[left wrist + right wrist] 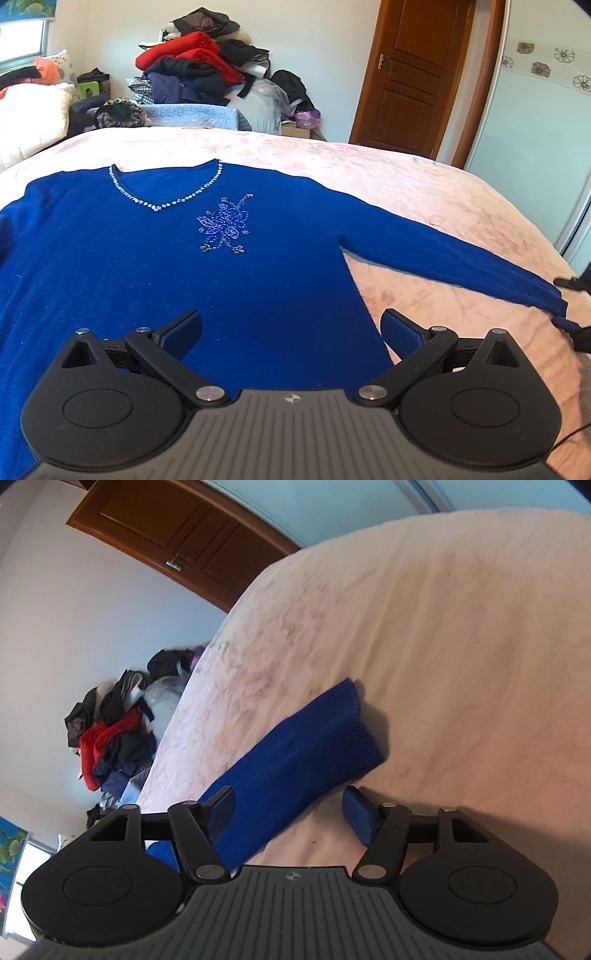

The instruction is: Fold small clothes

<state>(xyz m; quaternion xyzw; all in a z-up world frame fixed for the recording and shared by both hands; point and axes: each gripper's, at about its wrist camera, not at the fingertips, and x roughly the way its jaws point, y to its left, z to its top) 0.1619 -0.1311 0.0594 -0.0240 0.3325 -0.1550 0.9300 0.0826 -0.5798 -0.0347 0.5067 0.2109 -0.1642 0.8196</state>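
Left hand-held gripper [291, 332] gapes over the sweater [147, 258]; only the right view shows the cuff [332, 734] between unclamped pads (right hand-held gripper [289, 812]).

no legible text or labels

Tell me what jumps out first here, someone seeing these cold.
The bright blue sweater with a beaded V-neck, spread flat on the pink bedspread, fills the left wrist view, with the open left claw hovering over its lower body. In the right wrist view the sweater's sleeve cuff lies between the right claw fingers, which are not pressing it. Behind the bed, a heap of clothes with a red garment stands against the wall.
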